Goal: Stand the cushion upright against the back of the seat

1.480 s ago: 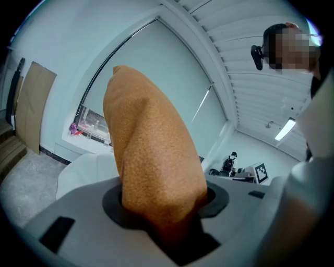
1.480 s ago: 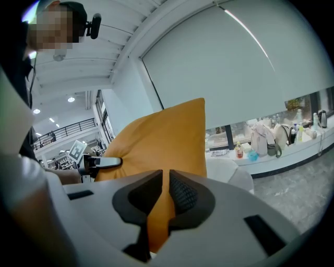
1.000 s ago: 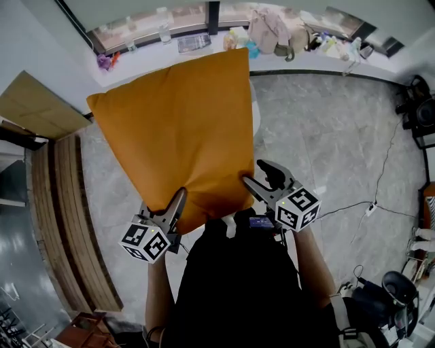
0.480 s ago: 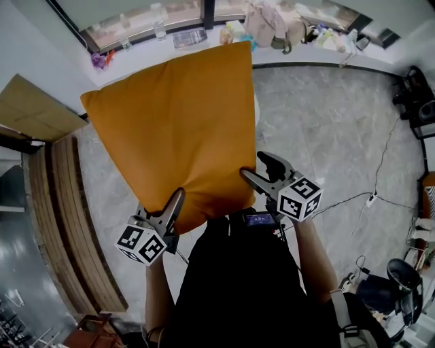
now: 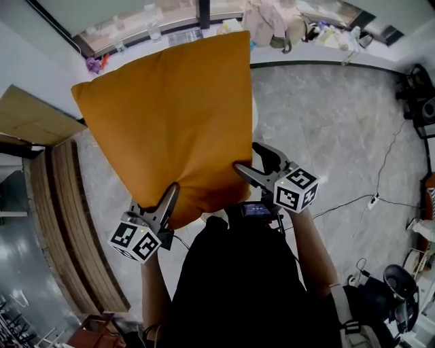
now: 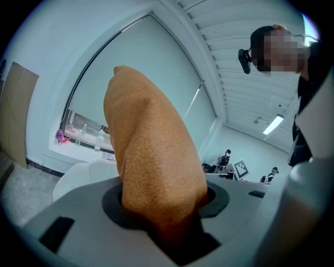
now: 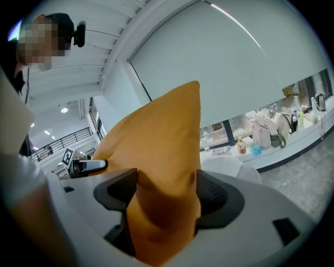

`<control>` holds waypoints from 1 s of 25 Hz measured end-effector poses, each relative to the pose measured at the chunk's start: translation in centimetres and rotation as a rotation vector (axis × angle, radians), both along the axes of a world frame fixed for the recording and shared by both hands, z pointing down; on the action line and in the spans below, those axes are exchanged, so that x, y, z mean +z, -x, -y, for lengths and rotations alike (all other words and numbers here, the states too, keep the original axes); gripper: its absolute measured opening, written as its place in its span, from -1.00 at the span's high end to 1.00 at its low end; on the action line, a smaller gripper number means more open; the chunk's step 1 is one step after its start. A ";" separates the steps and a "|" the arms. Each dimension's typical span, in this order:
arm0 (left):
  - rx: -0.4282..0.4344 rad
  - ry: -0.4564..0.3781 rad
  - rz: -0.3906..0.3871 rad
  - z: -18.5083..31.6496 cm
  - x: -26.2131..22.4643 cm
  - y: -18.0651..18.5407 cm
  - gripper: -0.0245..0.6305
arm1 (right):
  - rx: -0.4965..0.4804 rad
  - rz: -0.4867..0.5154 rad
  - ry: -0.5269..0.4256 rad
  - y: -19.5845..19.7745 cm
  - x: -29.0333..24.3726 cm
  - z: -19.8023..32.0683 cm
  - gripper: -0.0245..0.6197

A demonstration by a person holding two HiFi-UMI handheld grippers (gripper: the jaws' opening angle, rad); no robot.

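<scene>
Cushion (image 5: 170, 115), lower edge clenched in left gripper (image 5: 171, 194) jaws, right gripper (image 5: 246, 158) jaws just widening, pressing it

cushion (image 5: 170, 129) over floor (image 5: 326, 136) | ledge (image 5: 119, 60) behind cushion | bag (image 5: 266, 20) on ledge | planks (image 5: 68, 224) left | cable (image 5: 389, 160) on floor, right

Plain burnt-orange cushion (image 5: 170, 122), no print, its weave finely speckled close up; the left gripper (image 5: 170, 197) is pale grey with black pads; the right gripper (image 5: 246, 156) is the same grey, and its jaws, which have just been opening, show black ribbed pads on either side of the orange fabric; each gripper carries a white cube patterned with black squares; the floor (image 5: 326, 136) is grey marbled stone; brown wooden slats (image 5: 64, 224) run in stripes; the person's top (image 5: 238, 285) is black; a white seat (image 7: 229, 166); a thin black cable (image 5: 387, 163).
</scene>
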State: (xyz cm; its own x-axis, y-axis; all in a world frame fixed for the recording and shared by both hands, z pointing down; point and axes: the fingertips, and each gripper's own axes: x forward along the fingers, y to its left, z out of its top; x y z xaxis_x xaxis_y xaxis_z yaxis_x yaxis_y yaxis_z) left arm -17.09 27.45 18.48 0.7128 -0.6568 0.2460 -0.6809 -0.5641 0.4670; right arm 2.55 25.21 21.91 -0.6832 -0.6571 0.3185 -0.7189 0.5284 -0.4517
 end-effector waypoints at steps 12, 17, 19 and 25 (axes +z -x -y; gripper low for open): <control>-0.031 -0.001 0.013 8.9 -0.9 -6.8 0.25 | -0.099 0.091 -0.018 -6.0 -0.5 9.7 -0.14; -0.063 0.025 0.009 11.3 -0.3 -8.8 0.21 | -0.118 0.076 -0.016 -7.8 -0.1 12.5 -0.01; -0.071 0.041 0.004 11.8 0.2 -9.2 0.19 | -0.125 0.061 -0.012 -8.0 0.2 13.1 0.06; -0.081 0.071 0.002 12.8 1.6 -9.2 0.15 | -0.134 0.028 0.016 -7.7 1.5 14.0 0.26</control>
State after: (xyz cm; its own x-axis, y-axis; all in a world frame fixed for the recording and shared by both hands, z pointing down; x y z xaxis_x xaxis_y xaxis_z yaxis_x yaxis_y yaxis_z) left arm -7.93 14.67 20.10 0.6577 -0.6930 0.2953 -0.7239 -0.4730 0.5022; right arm 10.21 11.21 23.43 -0.7735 -0.5539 0.3080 -0.6290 0.6115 -0.4800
